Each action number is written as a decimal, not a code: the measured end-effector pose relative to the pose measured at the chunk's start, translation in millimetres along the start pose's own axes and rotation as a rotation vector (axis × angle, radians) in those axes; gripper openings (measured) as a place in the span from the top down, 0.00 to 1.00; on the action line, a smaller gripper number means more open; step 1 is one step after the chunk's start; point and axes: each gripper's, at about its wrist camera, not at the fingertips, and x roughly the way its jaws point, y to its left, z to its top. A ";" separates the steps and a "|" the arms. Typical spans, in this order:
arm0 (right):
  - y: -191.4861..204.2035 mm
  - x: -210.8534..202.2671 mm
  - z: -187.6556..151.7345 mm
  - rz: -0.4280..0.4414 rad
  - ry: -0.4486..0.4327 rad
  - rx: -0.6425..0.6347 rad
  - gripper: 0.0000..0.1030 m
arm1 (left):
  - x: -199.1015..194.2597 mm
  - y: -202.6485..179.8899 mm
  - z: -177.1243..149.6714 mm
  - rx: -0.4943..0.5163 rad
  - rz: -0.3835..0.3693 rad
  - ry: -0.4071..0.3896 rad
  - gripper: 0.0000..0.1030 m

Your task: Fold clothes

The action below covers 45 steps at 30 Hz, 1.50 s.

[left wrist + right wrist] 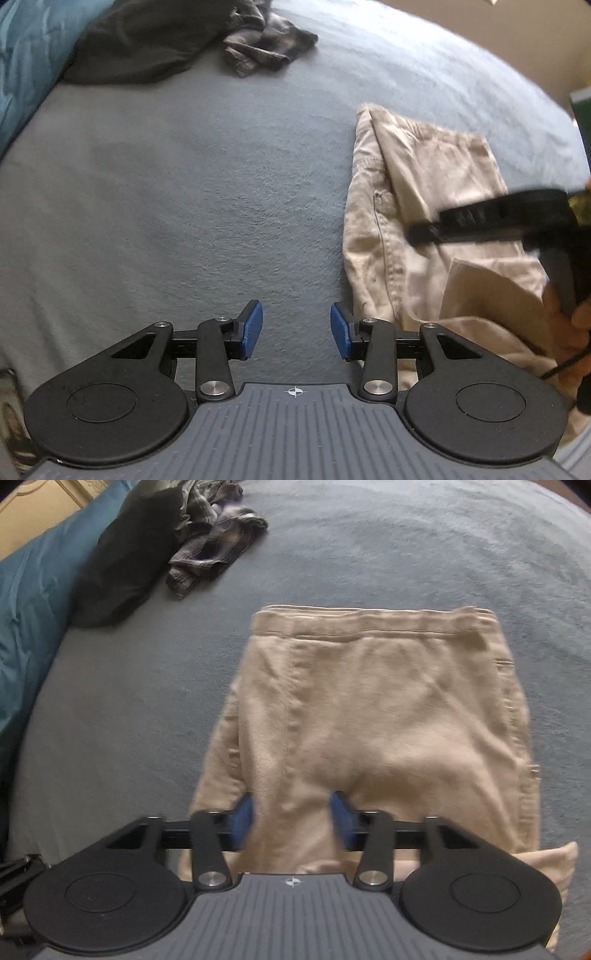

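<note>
At the bed's (184,192) far left corner, a black garment (140,40) and plaid shirt (266,44) probably wait their turn. The left gripper (296,330) hangs part open and empty over bare blanket. Toward the right edge lie tan trousers (369,709), where the right gripper (291,821) pinches a raised fold, likely for folding.

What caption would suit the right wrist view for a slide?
Right gripper closing on a raised fold of the tan trousers on a grey-blue bedspread.
</note>
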 end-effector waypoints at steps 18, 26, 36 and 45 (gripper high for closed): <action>-68.3 -218.9 -143.1 -0.134 -0.393 0.205 0.98 | -67.0 -34.2 -51.9 0.082 -0.065 -0.227 0.61; -124.0 -290.6 -261.5 -0.285 -0.418 0.371 0.98 | -78.5 -61.8 -88.2 0.141 -0.064 -0.225 0.61; -207.6 -245.3 -356.3 -0.122 -0.165 0.670 0.81 | -73.0 -74.3 -92.9 0.165 -0.024 -0.190 0.58; -218.3 -306.1 -320.3 0.053 -0.330 0.518 0.36 | -51.4 -72.3 -68.7 0.054 -0.072 -0.138 0.32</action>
